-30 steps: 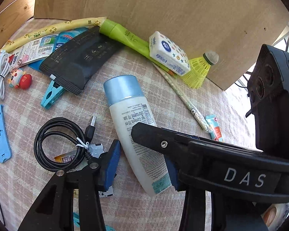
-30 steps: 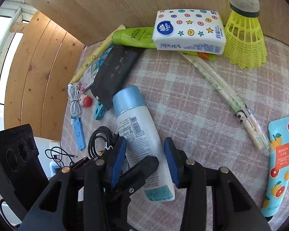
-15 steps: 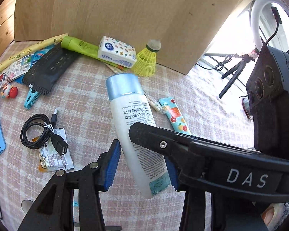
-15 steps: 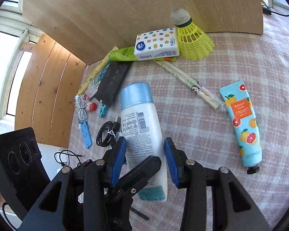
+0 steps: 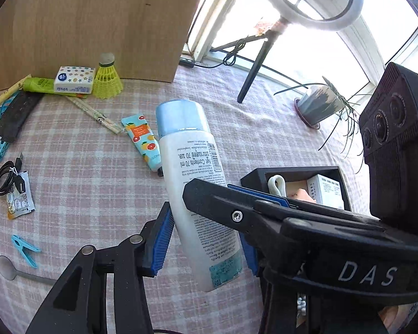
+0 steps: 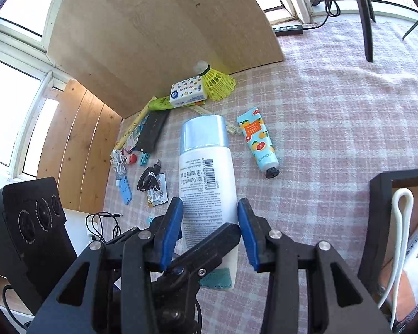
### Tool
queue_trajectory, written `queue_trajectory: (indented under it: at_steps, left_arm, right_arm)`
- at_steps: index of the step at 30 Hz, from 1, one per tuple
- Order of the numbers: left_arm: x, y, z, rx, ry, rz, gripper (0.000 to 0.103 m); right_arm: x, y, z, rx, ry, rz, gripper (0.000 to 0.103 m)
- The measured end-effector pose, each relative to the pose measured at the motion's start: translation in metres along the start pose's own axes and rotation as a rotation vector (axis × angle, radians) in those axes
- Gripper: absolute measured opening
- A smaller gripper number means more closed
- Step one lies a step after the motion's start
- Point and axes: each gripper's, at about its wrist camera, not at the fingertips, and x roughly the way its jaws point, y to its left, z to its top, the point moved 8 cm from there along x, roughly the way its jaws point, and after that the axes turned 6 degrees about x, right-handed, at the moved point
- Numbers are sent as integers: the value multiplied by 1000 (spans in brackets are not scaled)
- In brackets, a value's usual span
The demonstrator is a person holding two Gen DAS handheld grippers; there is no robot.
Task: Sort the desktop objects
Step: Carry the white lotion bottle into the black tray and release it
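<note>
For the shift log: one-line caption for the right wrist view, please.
Both grippers hold the white bottle above the checked cloth, black box at right.

The black box (image 6: 376,222) is cut off by the frame's right edge.

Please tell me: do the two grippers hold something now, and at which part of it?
Both the left gripper and the right gripper grip the white bottle by its lower body, near the base, far from the blue cap.
</note>
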Motion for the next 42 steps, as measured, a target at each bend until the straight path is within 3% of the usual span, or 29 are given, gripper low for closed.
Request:
queue_trajectory:
  at_steps: [12, 20, 23, 26, 31, 42]
  left_arm:
    - [22, -144, -33, 204, 70, -142, 42]
    - [31, -196, -41, 278, 100, -168, 43]
    - [32, -193, -41, 272, 99, -133, 46]
    - [33, -182, -40, 247, 104, -114, 46]
    - [28, -162, -39, 210, 91, -82, 46]
    - [3, -82, -31, 90, 61, 29, 45]
  right_arm:
    - [-114, -101, -36, 158, -149, -77, 40]
    - [-162, -147, -55, 222, -203, -126, 40]
    - [-178, -158, -56, 235, -228, -158, 41]
    - [-192, -170, -56, 253, -259, -202, 51]
    - [-198, -170, -58, 236, -260, -207, 51]
    - [-158, -122, -45, 134, -194, -156, 51]
